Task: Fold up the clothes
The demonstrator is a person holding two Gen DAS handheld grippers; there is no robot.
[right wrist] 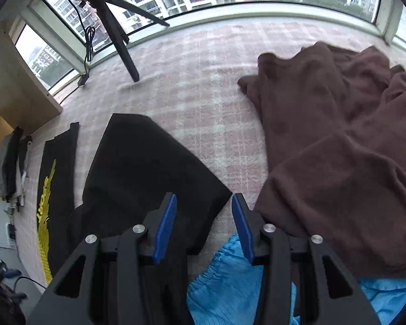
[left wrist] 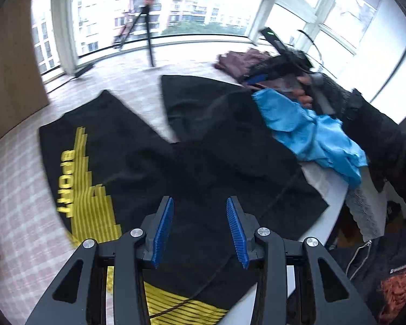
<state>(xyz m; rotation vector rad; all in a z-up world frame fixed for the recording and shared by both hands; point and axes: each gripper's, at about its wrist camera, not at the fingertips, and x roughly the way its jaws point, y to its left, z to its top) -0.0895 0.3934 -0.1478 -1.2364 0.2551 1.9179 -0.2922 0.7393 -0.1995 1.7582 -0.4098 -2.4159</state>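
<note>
Black trousers with yellow stripes and lettering lie spread on the pink checked cloth, legs fanned apart. My left gripper hovers above their middle, jaws open, nothing between the blue pads. In the right wrist view the same black trousers lie at lower left, and my right gripper hangs open over the edge of one leg with nothing in it. A blue garment lies just under the right gripper; a brown garment is heaped to its right. In the left wrist view a hand holds the right gripper beyond the blue garment.
A tripod stands at the far side by the windows. A wooden panel rises at the left. The table's edge runs along the right in the left wrist view, with a person's dark jacket beside it.
</note>
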